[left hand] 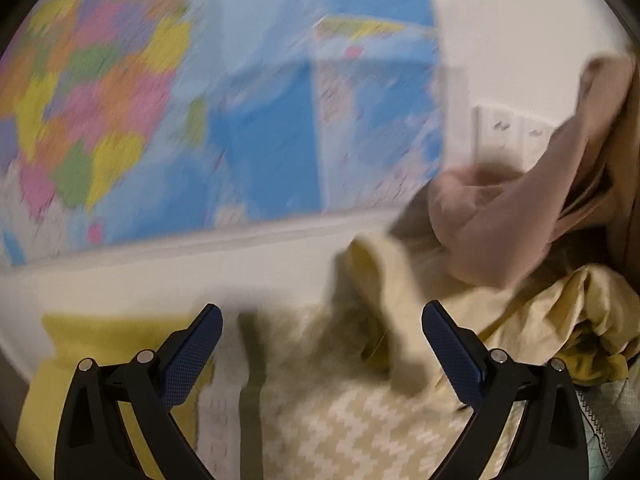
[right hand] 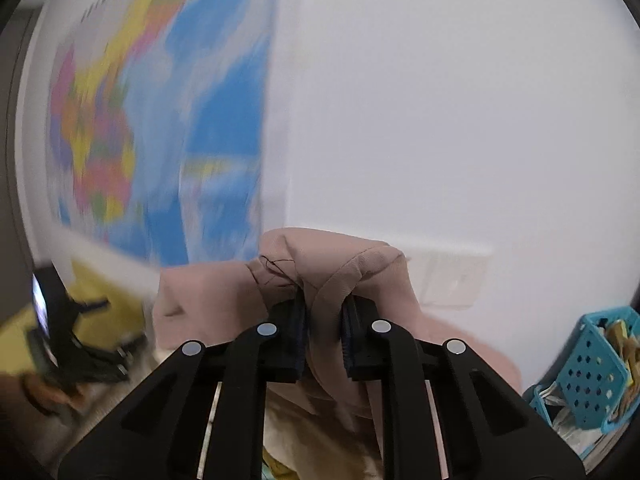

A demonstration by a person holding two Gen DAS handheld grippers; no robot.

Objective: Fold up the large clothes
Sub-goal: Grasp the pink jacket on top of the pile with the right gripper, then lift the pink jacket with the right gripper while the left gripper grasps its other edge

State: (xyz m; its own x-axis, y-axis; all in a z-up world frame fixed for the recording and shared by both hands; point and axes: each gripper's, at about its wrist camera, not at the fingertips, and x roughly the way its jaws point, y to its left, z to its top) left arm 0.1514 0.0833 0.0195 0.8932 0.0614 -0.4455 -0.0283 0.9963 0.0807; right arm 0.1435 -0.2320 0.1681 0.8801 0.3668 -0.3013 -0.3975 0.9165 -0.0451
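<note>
A white wall carries a coloured map and a socket plate; below it lies a surface with a zigzag-patterned cover and a heap of yellow-beige fabric. The right gripper is pinched on a bunched fold of the dusty-pink garment, which drapes over its jaws and appears at 3 o'clock in the left wrist view, while the left gripper stands spread and empty. Judged soft, light and limp, the garment should be taken at a second edge or corner, apart from the first.
</note>
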